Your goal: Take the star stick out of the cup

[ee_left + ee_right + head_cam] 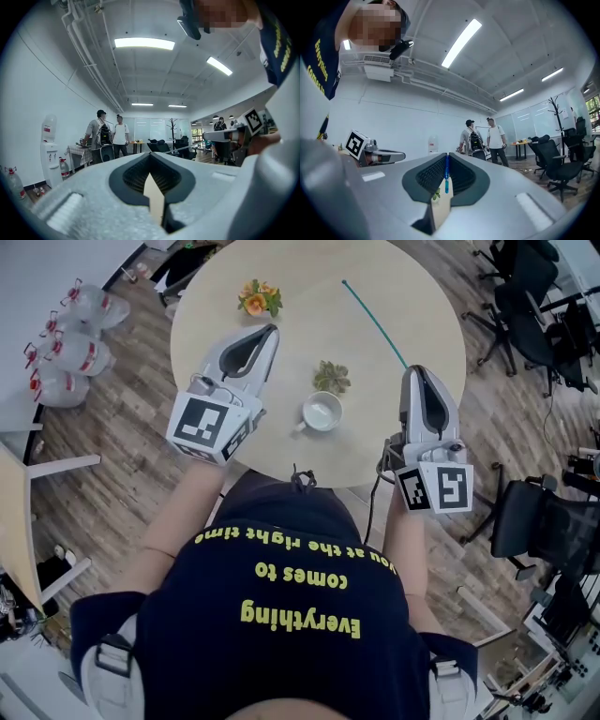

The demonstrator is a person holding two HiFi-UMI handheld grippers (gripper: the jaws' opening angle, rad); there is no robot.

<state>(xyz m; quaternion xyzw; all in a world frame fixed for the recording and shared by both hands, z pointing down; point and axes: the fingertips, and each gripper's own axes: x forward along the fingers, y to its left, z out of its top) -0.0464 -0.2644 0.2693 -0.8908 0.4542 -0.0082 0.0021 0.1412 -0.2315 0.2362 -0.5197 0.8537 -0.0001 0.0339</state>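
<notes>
As both point level, right gripper [419,370] pinching star stick [375,322], left gripper [273,329] pressed together

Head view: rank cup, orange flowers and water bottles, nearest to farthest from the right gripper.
1. White cup: on the table, just left of the right gripper.
2. Orange flowers: on the table's far side, further left.
3. Water bottles: off the table, far left.
</notes>
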